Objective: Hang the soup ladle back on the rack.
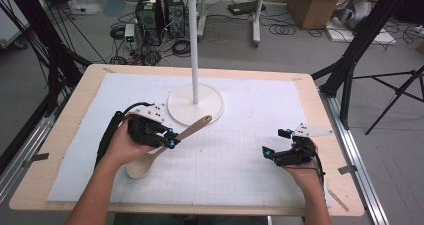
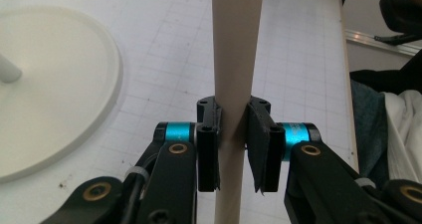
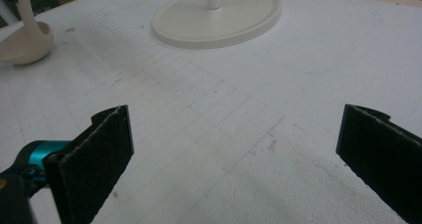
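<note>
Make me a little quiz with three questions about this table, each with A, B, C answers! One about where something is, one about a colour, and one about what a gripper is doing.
1. Where does the white stand's round base sit?
A. On the floor
B. On the white mat, toward the far side
C. In the person's hand

2. What colour is the spoon?
A. Bright red
B. Dark green
C. Pale beige

3. What is the left gripper doing?
A. Clamped on the spoon's handle
B. Open with nothing between the jaws
C. Gripping the stand's pole

Answers:
1 B: the high view shows the base on the white mat, beyond both hands.
2 C: bowl and handle look pale beige in the high view.
3 A: the left gripper view shows both pads pressed against the handle. The right gripper stands open.
</note>
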